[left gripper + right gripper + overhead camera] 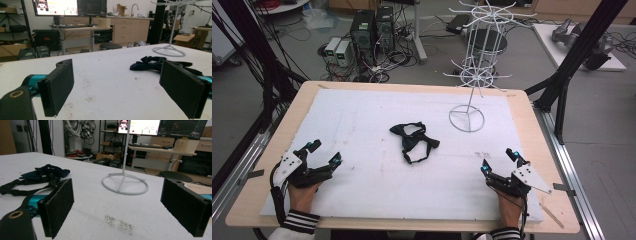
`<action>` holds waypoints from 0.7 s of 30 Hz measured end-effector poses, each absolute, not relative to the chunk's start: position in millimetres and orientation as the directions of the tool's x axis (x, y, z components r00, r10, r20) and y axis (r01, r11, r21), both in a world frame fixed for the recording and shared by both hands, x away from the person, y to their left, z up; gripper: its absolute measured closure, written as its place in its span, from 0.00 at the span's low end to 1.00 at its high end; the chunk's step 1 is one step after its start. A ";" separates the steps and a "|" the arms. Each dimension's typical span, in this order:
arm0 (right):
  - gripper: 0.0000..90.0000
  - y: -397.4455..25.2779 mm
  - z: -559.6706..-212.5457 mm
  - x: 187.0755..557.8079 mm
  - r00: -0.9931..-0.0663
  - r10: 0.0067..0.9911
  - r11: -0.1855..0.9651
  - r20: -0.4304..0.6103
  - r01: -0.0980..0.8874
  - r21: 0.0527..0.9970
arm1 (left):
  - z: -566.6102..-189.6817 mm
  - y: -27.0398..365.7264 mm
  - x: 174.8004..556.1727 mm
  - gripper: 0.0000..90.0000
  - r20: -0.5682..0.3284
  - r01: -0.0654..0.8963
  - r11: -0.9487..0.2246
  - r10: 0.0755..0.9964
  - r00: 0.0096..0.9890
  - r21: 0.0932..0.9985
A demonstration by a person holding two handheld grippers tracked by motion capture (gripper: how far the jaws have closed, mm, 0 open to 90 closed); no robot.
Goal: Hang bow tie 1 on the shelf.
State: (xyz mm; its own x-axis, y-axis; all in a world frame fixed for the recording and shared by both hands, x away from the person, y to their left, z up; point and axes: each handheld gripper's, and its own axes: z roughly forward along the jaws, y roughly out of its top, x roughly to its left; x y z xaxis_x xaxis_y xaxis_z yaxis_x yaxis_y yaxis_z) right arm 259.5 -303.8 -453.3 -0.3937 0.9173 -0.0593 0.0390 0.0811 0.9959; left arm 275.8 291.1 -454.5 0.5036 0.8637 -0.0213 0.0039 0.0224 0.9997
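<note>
Two handheld grippers, one dark bow tie, one white wire display rack, all on a white foam sheet over a wooden table.

Left gripper (pixel 323 153): jaws spread wide, nothing between them, resting at the near left of the sheet. Right gripper (pixel 499 160): jaws likewise spread and empty, at the near right.

Bow tie (pixel 413 141): black, with its neck strap loose and looped; lies flat ahead of both grippers and between them, well apart from each. From the left gripper it sits ahead and to the right (pixel 160 63); from the right gripper, ahead and to the left (pixel 41 178).

Rack (pixel 473 75): upright, ring base beyond the right gripper, hooks apparently bare, though the thin wires are hard to read.

Progress: judged not begun. Tie untouched; grasping it, and probably hanging it on the rack, remains.
</note>
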 end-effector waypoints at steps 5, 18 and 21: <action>0.12 -303.9 -453.3 259.5 -0.394 0.918 0.074 -0.051 0.043 0.996 | -454.6 291.2 275.8 0.14 -0.026 0.005 0.027 0.865 0.501 1.000; 0.12 -301.2 -453.0 259.3 -0.396 0.915 0.099 -0.075 0.040 0.994 | -454.8 291.2 275.0 0.14 -0.024 -0.001 0.028 0.866 0.499 1.000; 0.12 -300.1 -453.0 259.0 -0.396 0.914 0.111 -0.086 0.040 0.993 | -454.8 291.3 275.1 0.14 -0.024 -0.001 0.028 0.866 0.499 1.000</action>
State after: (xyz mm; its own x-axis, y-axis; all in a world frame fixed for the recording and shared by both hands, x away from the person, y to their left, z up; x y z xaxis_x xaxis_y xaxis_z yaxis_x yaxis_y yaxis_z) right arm 259.0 -300.1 -453.0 -0.3958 0.9143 -0.0861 0.0396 0.1107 0.9931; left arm 275.1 291.3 -454.8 0.4992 0.8661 -0.0241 -0.0008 0.0283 0.9996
